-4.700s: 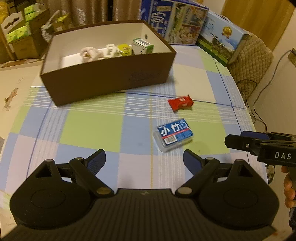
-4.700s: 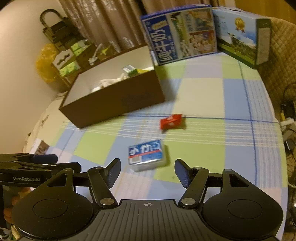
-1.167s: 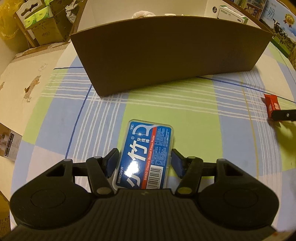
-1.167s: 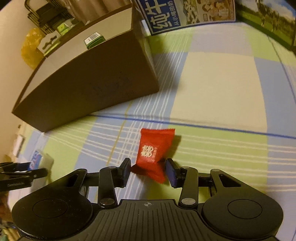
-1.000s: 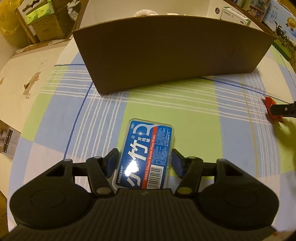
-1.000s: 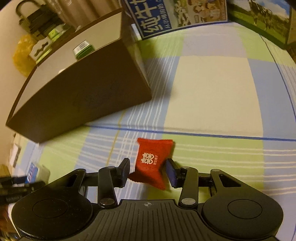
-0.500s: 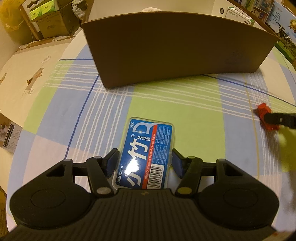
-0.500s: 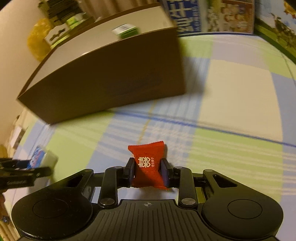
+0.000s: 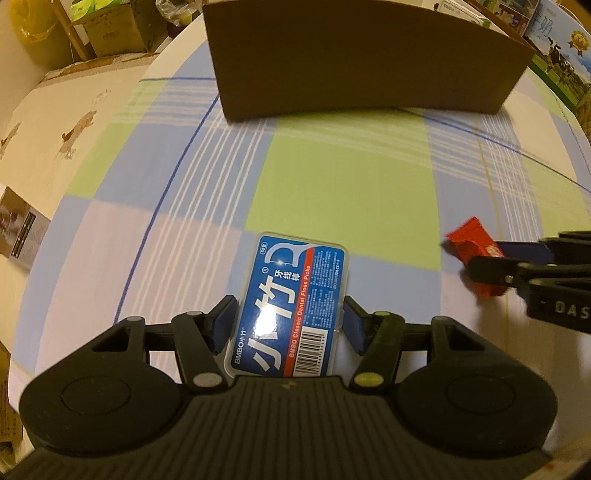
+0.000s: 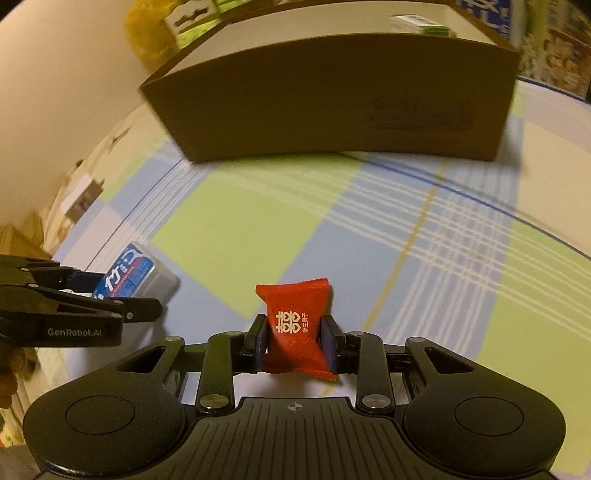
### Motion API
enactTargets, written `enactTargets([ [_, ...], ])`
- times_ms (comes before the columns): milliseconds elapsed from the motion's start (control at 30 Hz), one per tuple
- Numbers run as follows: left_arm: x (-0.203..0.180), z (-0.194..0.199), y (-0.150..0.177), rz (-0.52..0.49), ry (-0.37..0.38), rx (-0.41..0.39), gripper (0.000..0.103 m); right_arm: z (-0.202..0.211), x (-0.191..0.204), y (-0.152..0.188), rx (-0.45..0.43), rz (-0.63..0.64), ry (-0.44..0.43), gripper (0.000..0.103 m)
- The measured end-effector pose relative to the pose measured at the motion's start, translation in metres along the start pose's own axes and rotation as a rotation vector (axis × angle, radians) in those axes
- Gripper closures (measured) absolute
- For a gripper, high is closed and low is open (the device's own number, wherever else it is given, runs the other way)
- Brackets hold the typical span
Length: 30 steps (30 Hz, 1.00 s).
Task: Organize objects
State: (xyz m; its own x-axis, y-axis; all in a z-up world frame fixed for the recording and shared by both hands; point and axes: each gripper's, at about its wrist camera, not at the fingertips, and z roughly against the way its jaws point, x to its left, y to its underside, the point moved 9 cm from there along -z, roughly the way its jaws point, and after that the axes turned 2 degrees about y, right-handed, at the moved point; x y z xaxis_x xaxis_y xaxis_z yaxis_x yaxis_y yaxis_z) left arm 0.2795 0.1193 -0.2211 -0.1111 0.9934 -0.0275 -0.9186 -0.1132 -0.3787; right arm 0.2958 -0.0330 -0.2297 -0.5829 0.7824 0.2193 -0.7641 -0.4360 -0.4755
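brown box (image 9: 354, 59) contents hidden by its front wall, box label (image 10: 421, 114) blurred

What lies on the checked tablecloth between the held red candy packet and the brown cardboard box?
Nothing: in the right wrist view, only bare checked tablecloth separates the red candy packet from the brown cardboard box.

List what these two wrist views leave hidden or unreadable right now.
- Brown box contents: left wrist view, near wall blocks the interior; top cut by the frame edge.
- Green-and-white carton in the box: right wrist view, motion-blurred, print unreadable.
- Floss pick case near end: left wrist view, under the left claw body.
- Red candy packet: left wrist view, partly behind the right claw.
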Motion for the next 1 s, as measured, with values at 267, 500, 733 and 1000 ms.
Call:
enactTargets([
  [267,-0.002,-0.001,0.000,-0.008,-0.018,-0.011,0.046,-0.008,0.007,0.000,-0.001,0.026,0.042,0.072],
  [500,-0.005,-0.001,-0.001,-0.014,-0.019,-0.017,0.049,-0.005,0.011,0.001,-0.009,0.051,0.049,0.072],
  [733,-0.004,0.000,-0.001,-0.011,-0.011,-0.016,0.049,-0.008,0.017,0.002,-0.001,0.064,0.029,0.075],
  [1000,0.001,0.005,-0.005,-0.001,-0.001,-0.029,0.049,-0.007,0.024,-0.002,0.000,0.063,0.006,0.078],
])
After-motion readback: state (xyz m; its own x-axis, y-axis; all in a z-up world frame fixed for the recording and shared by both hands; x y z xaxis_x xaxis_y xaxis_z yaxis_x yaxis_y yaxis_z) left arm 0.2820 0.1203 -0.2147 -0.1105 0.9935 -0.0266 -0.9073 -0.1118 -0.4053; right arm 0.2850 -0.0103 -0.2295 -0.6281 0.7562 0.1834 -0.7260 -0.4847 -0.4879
